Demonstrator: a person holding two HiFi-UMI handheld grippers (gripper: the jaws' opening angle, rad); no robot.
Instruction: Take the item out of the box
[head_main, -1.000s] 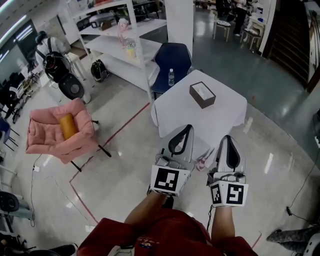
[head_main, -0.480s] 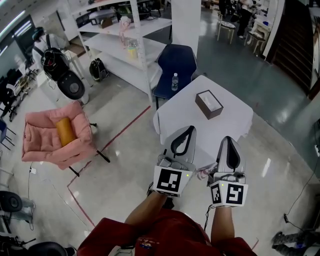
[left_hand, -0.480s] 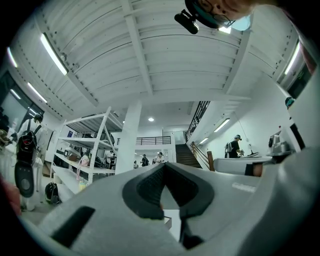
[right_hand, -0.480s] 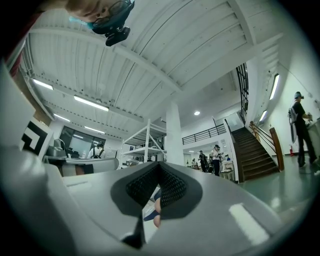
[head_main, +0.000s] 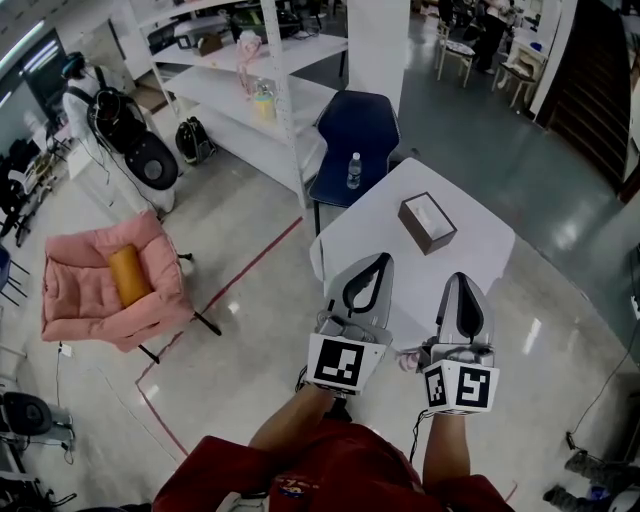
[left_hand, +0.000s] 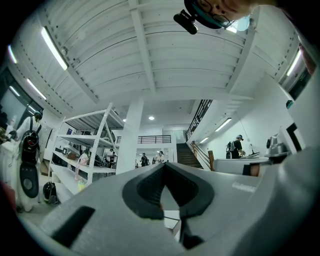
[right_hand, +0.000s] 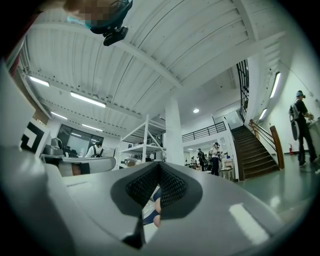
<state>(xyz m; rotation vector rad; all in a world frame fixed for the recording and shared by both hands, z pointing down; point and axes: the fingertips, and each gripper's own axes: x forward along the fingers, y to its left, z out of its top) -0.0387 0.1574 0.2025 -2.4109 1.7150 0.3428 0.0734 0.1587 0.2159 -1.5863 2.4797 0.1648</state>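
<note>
Head view looks steeply down, both gripper views tilt up at the white ribbed ceiling (left_hand: 150, 60), all sharing the white shelving rack (head_main: 235, 92).

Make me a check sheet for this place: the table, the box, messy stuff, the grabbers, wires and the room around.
Surface: white table, mostly bare.
Job's things: brown box on the table's far part, open on top, something white inside; what it is cannot be told.
Clutter: bottle on the blue chair behind the table.
Grippers: left gripper and right gripper both shut and empty, held short of the box.
Cables: thin cable on the floor to the right.
Surroundings: pink armchair, white shelving, shiny floor.
</note>
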